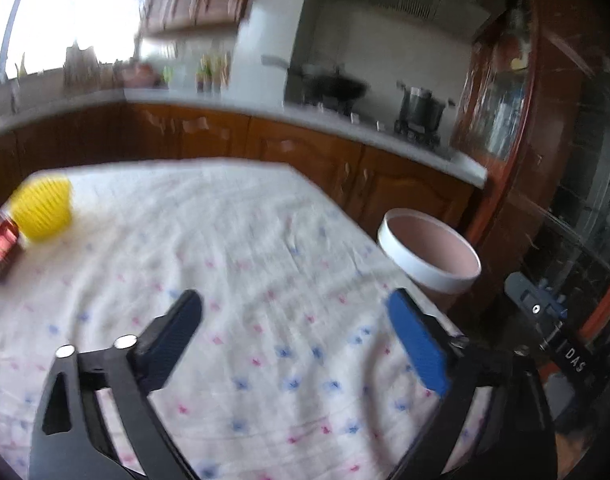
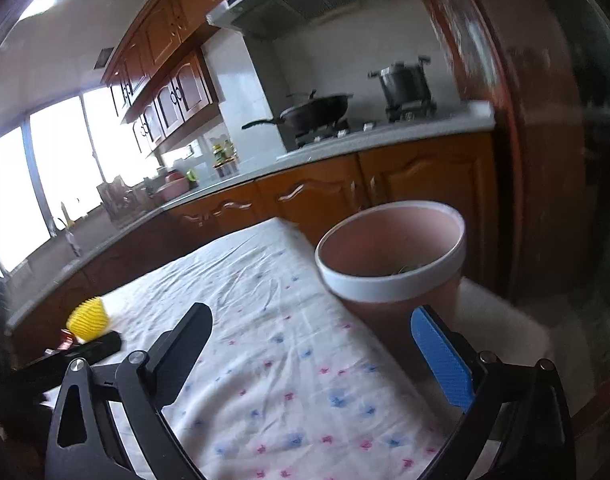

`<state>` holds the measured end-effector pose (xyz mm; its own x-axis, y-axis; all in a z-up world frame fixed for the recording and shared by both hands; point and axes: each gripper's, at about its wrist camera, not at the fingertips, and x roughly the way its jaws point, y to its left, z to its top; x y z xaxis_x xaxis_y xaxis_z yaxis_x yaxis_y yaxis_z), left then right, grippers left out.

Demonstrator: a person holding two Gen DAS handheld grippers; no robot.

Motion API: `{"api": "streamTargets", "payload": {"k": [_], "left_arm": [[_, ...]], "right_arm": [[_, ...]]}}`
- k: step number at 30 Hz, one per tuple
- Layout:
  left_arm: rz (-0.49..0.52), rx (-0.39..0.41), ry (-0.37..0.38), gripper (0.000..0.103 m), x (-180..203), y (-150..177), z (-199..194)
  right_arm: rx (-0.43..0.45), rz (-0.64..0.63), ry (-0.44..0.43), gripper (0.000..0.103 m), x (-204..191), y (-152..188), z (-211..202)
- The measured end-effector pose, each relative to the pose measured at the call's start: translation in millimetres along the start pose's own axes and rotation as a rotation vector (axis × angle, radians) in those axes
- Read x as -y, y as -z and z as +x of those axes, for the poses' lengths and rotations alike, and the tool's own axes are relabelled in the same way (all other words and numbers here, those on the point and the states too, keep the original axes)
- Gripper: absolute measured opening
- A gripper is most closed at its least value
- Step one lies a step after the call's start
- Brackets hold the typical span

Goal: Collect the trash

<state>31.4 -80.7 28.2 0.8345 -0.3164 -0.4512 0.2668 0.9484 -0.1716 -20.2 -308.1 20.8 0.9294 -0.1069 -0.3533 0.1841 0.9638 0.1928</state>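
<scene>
A pink bin with a white rim [image 1: 429,252] stands just past the right edge of the cloth-covered table [image 1: 241,248]. A yellow ribbed paper cup [image 1: 43,210] lies on its side at the table's far left, with a red wrapper [image 1: 3,246] beside it. My left gripper [image 1: 295,304] hovers over the table's middle, open, with nothing between its fingers. In the right wrist view the bin [image 2: 389,252] is close ahead, with something dark low inside it. My right gripper [image 2: 311,322] is open and empty, its blue pad near the bin's wall. The yellow cup [image 2: 88,322] lies far left there.
A kitchen counter [image 2: 265,168] with wooden cabinets runs behind the table, with a wok [image 2: 313,112] and a pot [image 2: 405,84] on the stove. A dark wooden cabinet [image 2: 545,160] stands to the right. The other gripper's black body [image 1: 545,320] shows at the lower right.
</scene>
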Motion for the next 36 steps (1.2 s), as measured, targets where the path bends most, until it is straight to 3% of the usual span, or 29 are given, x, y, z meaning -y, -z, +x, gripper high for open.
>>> {"api": "streamTargets", "payload": {"k": [3, 6, 13, 18, 36], "left_arm": [[0.050, 0.096, -0.068, 0.103, 1.1, 3.0, -19.3], [0.092, 0.111, -0.128, 0.103, -0.2, 10.3, -24.1], [0.074, 0.056, -0.161, 0.103, -14.5, 30.3, -16.8], [0.061, 0.026, -0.171, 0.103, -16.3, 38.8, -14.5], [0.057, 0.034, -0.201, 0.103, -16.0, 45.3, -22.8]], "right_arm": [[0.107, -0.106, 0.032, 0.103, -20.8, -6.9, -19.2], [0.182, -0.173, 0.005, 0.103, -36.6, -4.8, -31.2], [0.103, -0.145, -0.055, 0.103, -45.3, 21.9, -13.0], [0.095, -0.153, -0.056, 0.103, -46.0, 33.2, -11.4], [0.079, -0.118, -0.086, 0.103, -39.4, 44.5, -12.9]]}}
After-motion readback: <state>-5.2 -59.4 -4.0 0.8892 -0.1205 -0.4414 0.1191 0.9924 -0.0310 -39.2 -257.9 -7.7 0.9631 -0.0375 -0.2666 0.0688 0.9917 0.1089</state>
